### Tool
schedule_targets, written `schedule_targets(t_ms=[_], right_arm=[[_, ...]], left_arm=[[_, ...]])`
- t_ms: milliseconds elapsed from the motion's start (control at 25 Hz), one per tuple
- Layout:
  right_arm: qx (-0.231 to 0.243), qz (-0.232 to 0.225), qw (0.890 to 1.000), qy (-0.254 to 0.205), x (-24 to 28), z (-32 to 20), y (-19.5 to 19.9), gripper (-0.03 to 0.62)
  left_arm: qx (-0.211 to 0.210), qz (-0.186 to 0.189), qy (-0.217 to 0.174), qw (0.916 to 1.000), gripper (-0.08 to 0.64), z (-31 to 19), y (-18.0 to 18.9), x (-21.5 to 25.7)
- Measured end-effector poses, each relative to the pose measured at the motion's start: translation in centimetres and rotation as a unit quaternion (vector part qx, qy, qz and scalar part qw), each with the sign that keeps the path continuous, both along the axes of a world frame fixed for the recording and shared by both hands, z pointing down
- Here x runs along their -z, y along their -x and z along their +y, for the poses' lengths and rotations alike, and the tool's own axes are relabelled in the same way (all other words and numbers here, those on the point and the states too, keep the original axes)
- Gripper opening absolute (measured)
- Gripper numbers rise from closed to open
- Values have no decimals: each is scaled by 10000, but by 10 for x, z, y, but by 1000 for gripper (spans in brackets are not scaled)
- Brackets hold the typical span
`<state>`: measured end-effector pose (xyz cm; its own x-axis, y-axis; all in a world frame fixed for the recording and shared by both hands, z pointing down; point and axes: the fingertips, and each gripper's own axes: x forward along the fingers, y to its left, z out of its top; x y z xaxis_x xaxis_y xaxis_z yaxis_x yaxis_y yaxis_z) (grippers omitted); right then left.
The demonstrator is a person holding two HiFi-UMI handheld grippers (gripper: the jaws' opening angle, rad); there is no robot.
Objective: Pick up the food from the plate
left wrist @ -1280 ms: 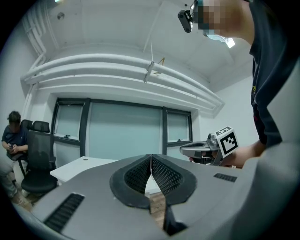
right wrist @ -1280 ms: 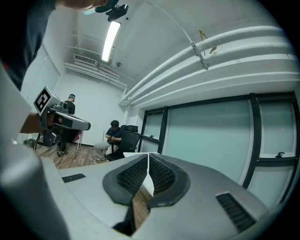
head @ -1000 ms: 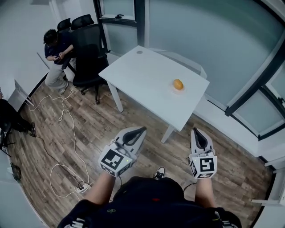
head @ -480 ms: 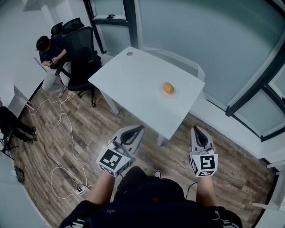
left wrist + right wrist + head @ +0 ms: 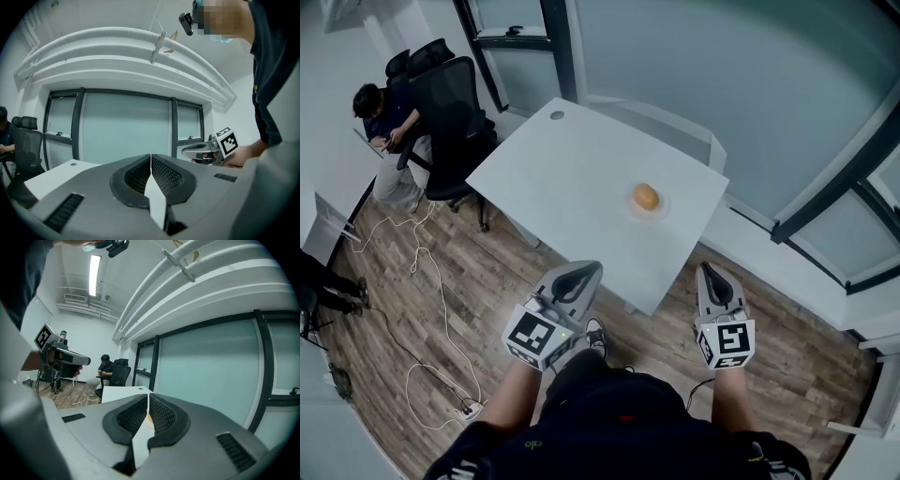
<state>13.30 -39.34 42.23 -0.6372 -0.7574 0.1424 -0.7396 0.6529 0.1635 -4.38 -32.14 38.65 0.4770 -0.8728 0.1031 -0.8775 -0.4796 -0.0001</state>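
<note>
An orange round piece of food (image 5: 646, 197) lies on a small white plate (image 5: 658, 208) near the right end of the white table (image 5: 572, 187). My left gripper (image 5: 588, 272) is shut and empty, held short of the table's near edge. My right gripper (image 5: 707, 272) is also shut and empty, level with the table's near right corner. In the left gripper view the jaws (image 5: 151, 161) meet with nothing between them. In the right gripper view a sliver of the food (image 5: 149, 417) shows past the closed jaws.
A person (image 5: 380, 127) sits bent over beside black office chairs (image 5: 450, 103) at the far left. White cables (image 5: 431, 309) and a power strip (image 5: 467, 406) lie on the wooden floor to my left. Glass partition walls stand behind the table.
I have walked closer to the table: it and the food now sit lower and further left in the head view. Both grippers stay shut in front of me.
</note>
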Motion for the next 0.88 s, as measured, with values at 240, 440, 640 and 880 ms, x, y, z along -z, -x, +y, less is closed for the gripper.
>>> schedule_targets(t_ms=[240, 440, 640, 880], right_arm=[[-73, 125, 9998, 117, -8, -71, 48, 26], [-267, 181, 9988, 358, -24, -126, 96, 26], [-317, 551, 9957, 669, -54, -172, 131, 55], [-105, 1144, 9854, 1258, -123, -226, 151, 286]], left_arm=[[-76, 160, 149, 9997, 25, -69, 46, -8], [-67, 211, 271, 9994, 26, -122, 111, -22], [-127, 322, 499, 9982, 25, -164, 149, -44], [-201, 519, 925, 9942, 25, -186, 157, -80]])
